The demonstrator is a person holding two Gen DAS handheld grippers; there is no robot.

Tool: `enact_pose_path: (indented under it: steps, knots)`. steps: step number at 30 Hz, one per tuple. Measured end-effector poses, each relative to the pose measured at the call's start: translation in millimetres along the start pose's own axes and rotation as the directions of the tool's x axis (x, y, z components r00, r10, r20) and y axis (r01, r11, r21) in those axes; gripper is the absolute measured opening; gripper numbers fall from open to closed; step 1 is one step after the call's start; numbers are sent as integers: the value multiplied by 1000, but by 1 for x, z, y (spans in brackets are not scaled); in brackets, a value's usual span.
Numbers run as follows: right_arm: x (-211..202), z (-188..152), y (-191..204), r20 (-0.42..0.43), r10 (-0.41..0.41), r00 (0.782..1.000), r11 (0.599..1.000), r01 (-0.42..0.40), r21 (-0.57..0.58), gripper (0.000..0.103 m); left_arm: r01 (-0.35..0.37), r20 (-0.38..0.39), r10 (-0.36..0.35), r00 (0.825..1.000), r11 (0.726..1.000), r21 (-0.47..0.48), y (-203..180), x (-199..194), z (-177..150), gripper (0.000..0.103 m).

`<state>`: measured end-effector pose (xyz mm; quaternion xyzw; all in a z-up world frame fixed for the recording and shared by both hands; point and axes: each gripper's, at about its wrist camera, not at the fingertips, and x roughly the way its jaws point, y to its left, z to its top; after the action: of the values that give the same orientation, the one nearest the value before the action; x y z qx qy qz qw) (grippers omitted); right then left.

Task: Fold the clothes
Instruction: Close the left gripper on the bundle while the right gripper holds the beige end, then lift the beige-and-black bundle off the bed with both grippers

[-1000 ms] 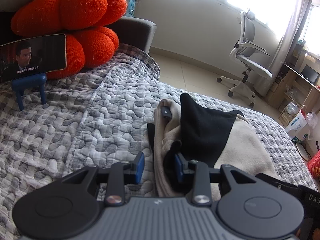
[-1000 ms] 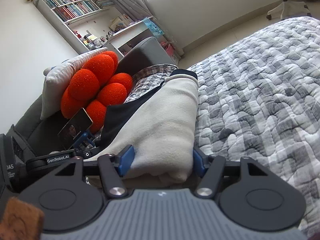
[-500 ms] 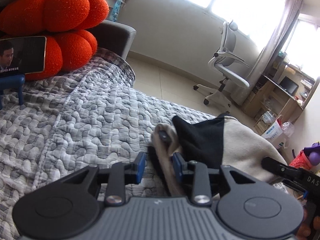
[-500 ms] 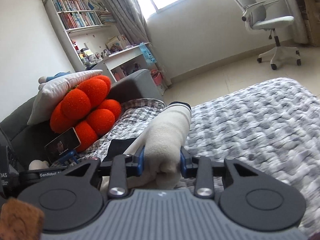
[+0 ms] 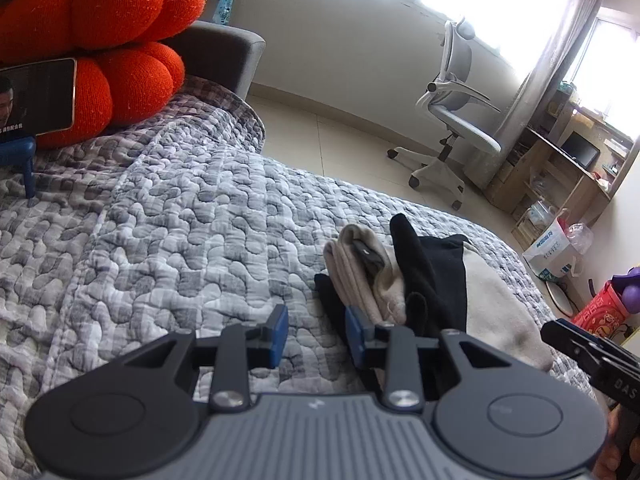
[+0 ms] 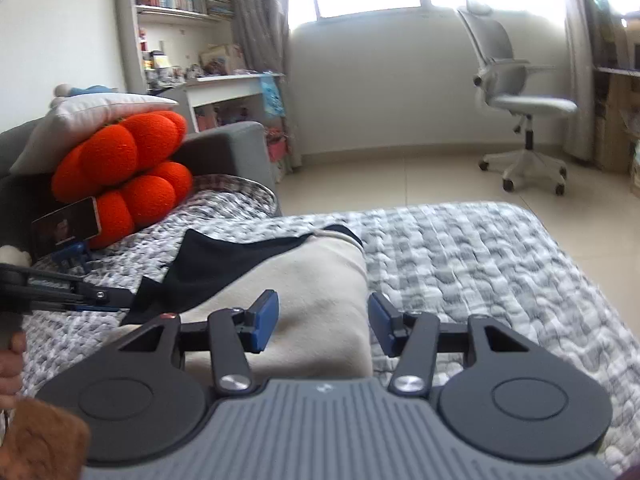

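A beige and black garment (image 5: 492, 300) lies bunched on the grey quilt (image 5: 180, 220), with a folded beige edge and black cloth sticking up at its left end. My left gripper (image 5: 315, 332) stands partly open just left of that end. Only quilt shows between its blue pads (image 5: 276, 330), and black cloth brushes the outside of the right finger. In the right wrist view, the thick beige fold of the garment (image 6: 312, 280) lies between the fingers of my right gripper (image 6: 321, 322). Its jaws are opening, and a small gap shows at the right pad (image 6: 378, 322).
An orange pumpkin cushion (image 5: 120, 40) and a phone on a blue stand (image 5: 36, 100) sit at the quilt's far left by a grey sofa arm (image 5: 224, 52). A white office chair (image 5: 452, 120) stands on the tiled floor. Bags (image 5: 552, 252) crowd the floor at the right.
The right gripper squeezed the beige fold, then widened again while rolling level and rising. The beige cloth that was between the left pads now lies to their right.
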<state>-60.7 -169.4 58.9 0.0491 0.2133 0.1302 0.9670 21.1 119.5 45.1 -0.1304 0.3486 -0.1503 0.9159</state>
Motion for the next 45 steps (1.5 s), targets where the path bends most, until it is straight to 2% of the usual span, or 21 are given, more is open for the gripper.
enact_pose_path:
  steps: [2, 5, 7, 9, 14, 16, 19, 30, 32, 34, 36, 45]
  knots:
    - [0, -5, 18, -19, 75, 997, 991, -77, -111, 54, 2, -4, -2, 1000, 1000, -4, 0, 1, 0, 33]
    - [3, -13, 48, -73, 177, 982, 941, -190, -279, 54, -2, -11, 2, 1000, 1000, -6, -1, 3, -1, 34]
    - [10, -20, 62, -108, 186, 977, 916, -212, -341, 54, -6, -15, 6, 1000, 1000, -9, -1, 3, -2, 34]
    - [17, -25, 72, -127, 187, 974, 901, -221, -373, 54, -6, -15, 6, 1000, 1000, -12, 0, 2, -1, 34]
    - [25, -24, 84, -120, 239, 964, 894, -267, -361, 54, -8, -19, 8, 1000, 999, -35, 5, 1, 1, 34]
    - [31, -24, 89, -117, 241, 963, 896, -267, -355, 44, -9, -19, 8, 1000, 999, -45, 8, 0, 1, 34]
    - [37, -25, 94, -111, 226, 968, 903, -251, -349, 40, -6, -18, 5, 1000, 998, -56, 10, -2, 2, 34]
    - [35, -33, 98, -135, 213, 968, 889, -249, -383, 40, 6, -43, -7, 999, 1000, -22, 3, 2, 0, 40]
    - [34, -33, 99, -134, 215, 967, 884, -251, -395, 44, 5, -43, -6, 999, 1000, -25, 4, 1, 0, 41]
    - [29, -34, 100, -131, 218, 967, 870, -253, -422, 59, 5, -45, -6, 999, 999, -39, 7, 1, 0, 41]
    - [25, -35, 103, -123, 206, 971, 854, -240, -462, 67, 3, -47, -6, 999, 999, -52, 10, 2, 0, 41]
    - [24, -49, 105, -112, 117, 987, 780, -161, -604, 73, 0, -61, -5, 998, 998, -69, 11, 4, 0, 44]
